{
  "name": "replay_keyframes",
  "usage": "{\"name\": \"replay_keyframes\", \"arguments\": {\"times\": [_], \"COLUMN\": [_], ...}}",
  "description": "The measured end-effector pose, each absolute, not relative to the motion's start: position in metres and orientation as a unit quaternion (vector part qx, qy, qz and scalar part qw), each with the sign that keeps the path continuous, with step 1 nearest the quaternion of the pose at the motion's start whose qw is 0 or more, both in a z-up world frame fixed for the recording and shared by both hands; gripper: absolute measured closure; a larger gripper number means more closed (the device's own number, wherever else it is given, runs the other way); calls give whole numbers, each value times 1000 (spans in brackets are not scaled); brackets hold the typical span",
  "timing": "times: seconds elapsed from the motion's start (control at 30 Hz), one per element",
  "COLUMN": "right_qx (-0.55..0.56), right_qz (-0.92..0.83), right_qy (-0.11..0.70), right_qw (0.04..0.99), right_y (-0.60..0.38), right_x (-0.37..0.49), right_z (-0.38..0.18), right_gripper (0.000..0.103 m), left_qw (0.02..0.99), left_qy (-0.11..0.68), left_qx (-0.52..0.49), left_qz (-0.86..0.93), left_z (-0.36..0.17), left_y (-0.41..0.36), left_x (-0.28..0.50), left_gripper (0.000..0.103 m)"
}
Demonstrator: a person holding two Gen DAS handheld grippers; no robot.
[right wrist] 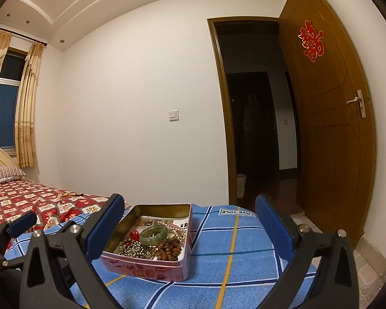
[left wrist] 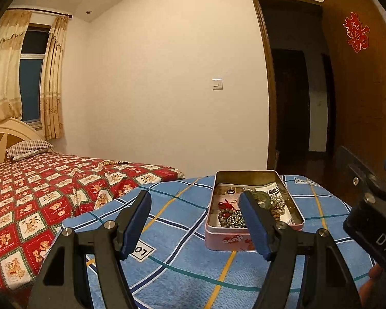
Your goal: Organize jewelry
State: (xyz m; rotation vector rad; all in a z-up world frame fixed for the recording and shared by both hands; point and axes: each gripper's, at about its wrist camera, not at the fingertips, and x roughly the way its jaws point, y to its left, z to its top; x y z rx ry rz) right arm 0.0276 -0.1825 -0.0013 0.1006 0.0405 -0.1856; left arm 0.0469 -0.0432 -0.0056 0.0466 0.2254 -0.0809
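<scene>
An open pink tin [right wrist: 144, 270] sits on a blue plaid cover [right wrist: 234, 247]. It holds a green bangle [right wrist: 154, 233], silver beads [right wrist: 135, 251], brown wooden beads [right wrist: 169, 253] and a red cord [right wrist: 134, 234]. My right gripper [right wrist: 190, 200] is open just short of the tin, with the left finger overlapping its side in the picture. My left gripper [left wrist: 195, 198] is open and empty, left of the tin [left wrist: 226, 242]. Its right finger hides part of the bangle [left wrist: 263, 198]. A wooden bead string [left wrist: 114, 163] lies far off on the red bedspread.
The red patterned bedspread [left wrist: 25, 206] and a striped pillow [left wrist: 29, 148] are to the left. The right gripper's black frame [left wrist: 373, 206] stands close on the right of the tin. An open wooden door [right wrist: 329, 118] and a dark doorway [right wrist: 254, 118] are beyond the blue cover.
</scene>
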Motion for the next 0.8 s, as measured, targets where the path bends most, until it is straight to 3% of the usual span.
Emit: {"name": "replay_keyframes", "arguments": {"times": [0.8], "right_qx": [52], "right_qz": [-93], "right_qy": [26], "right_qw": [994], "right_y": [-184], "right_x": [30], "right_z": [-2], "right_gripper": [0], "left_qw": [992], "left_qy": [117], "left_qx": [19], "left_qz": [-46], "left_z": [-7], "left_y": [-45], "left_x": [48], "left_gripper": [22]}}
